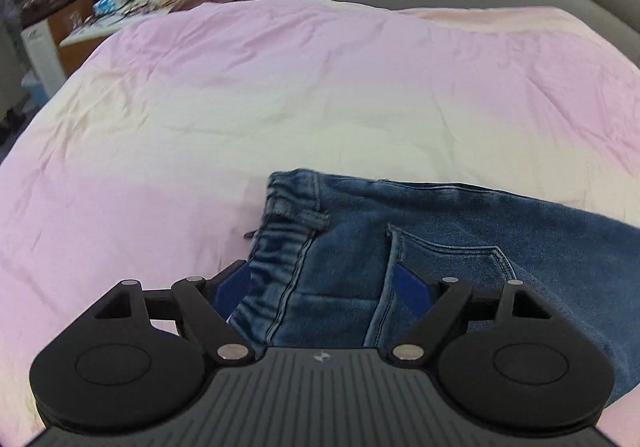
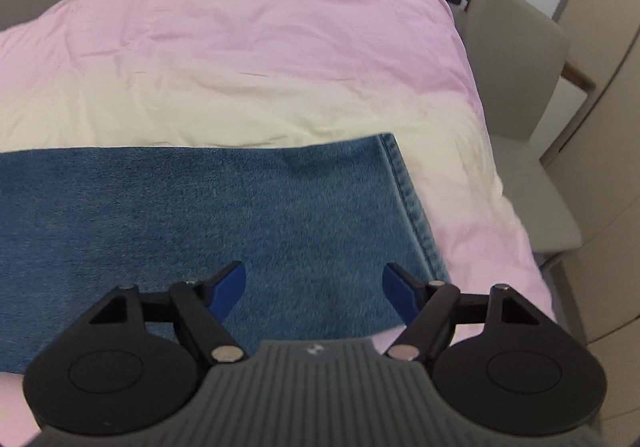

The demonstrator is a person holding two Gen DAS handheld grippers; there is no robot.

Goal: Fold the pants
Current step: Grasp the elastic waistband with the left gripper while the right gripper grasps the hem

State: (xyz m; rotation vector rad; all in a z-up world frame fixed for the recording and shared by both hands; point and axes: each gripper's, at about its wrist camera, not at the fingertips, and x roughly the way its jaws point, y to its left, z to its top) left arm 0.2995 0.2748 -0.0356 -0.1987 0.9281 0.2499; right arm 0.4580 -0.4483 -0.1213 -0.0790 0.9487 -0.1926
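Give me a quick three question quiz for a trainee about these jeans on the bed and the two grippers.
1. True or false: the left gripper is clamped on the jeans.
2. Which end of the jeans lies under the right gripper: A waistband, B leg hem?
3. What do the jeans lie on?

Key: 1 false, its fingers stand open above the waistband. 2 B. 3 the pink bed cover.

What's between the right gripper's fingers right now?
Only jeans show in the gap of the right gripper; its blue fingers stand apart, pinching nothing. Seen in the right wrist view.
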